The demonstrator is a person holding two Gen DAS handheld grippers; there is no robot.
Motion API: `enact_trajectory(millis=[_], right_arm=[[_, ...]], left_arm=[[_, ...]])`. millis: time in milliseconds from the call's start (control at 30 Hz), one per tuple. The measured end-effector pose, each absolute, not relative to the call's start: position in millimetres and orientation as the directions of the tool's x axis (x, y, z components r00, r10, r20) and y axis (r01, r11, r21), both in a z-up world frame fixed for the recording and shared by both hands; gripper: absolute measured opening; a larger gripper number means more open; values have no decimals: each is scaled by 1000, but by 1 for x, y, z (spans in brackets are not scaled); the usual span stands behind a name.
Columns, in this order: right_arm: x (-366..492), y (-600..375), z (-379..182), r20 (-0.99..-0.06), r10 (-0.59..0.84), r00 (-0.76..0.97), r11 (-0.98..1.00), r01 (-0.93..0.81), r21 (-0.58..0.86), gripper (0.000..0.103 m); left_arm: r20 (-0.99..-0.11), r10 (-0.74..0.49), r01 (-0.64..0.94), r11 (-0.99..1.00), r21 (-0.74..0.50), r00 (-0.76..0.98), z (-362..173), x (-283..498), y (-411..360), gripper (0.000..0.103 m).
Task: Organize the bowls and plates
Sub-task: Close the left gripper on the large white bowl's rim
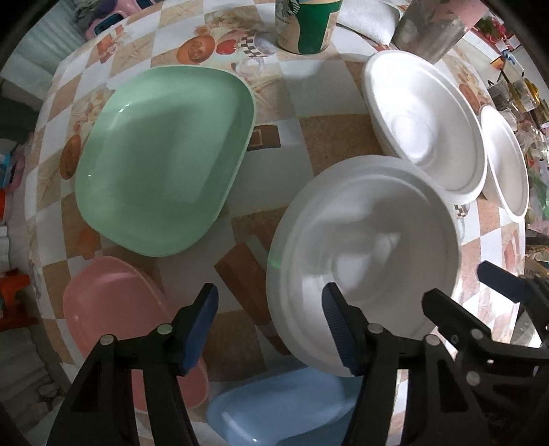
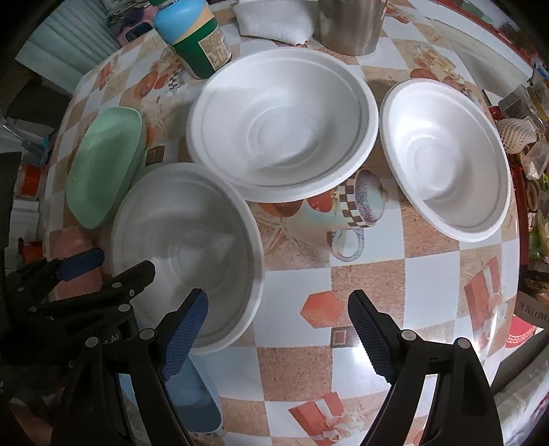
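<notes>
Three white foam bowls stand on the patterned table: a near bowl (image 1: 363,254) (image 2: 188,250), a large middle bowl (image 1: 425,120) (image 2: 281,120) and a smaller far-right bowl (image 1: 507,161) (image 2: 446,157). A green plate (image 1: 164,157) (image 2: 103,164), a pink plate (image 1: 116,305) and a blue plate (image 1: 284,408) (image 2: 192,398) lie to the left and front. My left gripper (image 1: 271,326) is open above the table, its right finger over the near bowl's front rim. My right gripper (image 2: 278,336) is open and empty, its left finger over the same bowl's right edge.
A green-and-cream can (image 1: 308,24) (image 2: 195,34), a folded white cloth (image 2: 274,20) and a metal cup (image 1: 429,31) (image 2: 350,24) stand at the table's far side. Cluttered items (image 2: 521,130) crowd the right edge. The table edge curves close on the left.
</notes>
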State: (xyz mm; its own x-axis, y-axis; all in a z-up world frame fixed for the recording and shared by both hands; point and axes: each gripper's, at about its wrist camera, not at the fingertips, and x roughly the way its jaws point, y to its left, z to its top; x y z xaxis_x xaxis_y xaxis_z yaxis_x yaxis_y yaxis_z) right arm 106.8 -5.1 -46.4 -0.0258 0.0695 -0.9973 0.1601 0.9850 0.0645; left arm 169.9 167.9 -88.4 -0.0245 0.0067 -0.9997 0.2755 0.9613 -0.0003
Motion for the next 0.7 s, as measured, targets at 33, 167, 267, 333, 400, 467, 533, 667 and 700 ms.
enact_trajectory(millis=[33,167,267,333,400,467,533,667,700], right_arm=[[107,-4,-47,-997,73,-30,985,156,68,79],[111,-1,-50,-997,72,-42,987,145,65,76],[111,0,-51,-996,71,-46,988,139,64,74],[114,3,-53,-996,75,-49,989,131,68,67],[115,8,-56,-995,77,-58,990,120,69,58],[115,9,-58,-995,75,-66,992,110,67,46],[115,15,-60,-994,82,-74,992,103,74,35],[114,20,-62,-993,94,-77,992,92,87,22],[114,21,-62,-993,94,-77,992,91,87,22]], left_arm=[[-1000,8,276,961,1,-26,-90,171,167,63],[-999,3,268,963,-8,-38,-94,174,167,58],[-999,3,281,960,-9,-41,-96,173,164,52],[-999,1,283,959,-10,-39,-95,171,163,49],[-999,0,282,959,-13,-45,-96,171,161,39],[-998,-27,280,959,-43,-62,-98,170,160,23],[-998,-38,288,956,-52,-52,-96,170,158,22],[-997,-53,286,956,-65,-49,-92,166,155,20],[-997,-59,280,957,-72,-52,-91,165,156,19]])
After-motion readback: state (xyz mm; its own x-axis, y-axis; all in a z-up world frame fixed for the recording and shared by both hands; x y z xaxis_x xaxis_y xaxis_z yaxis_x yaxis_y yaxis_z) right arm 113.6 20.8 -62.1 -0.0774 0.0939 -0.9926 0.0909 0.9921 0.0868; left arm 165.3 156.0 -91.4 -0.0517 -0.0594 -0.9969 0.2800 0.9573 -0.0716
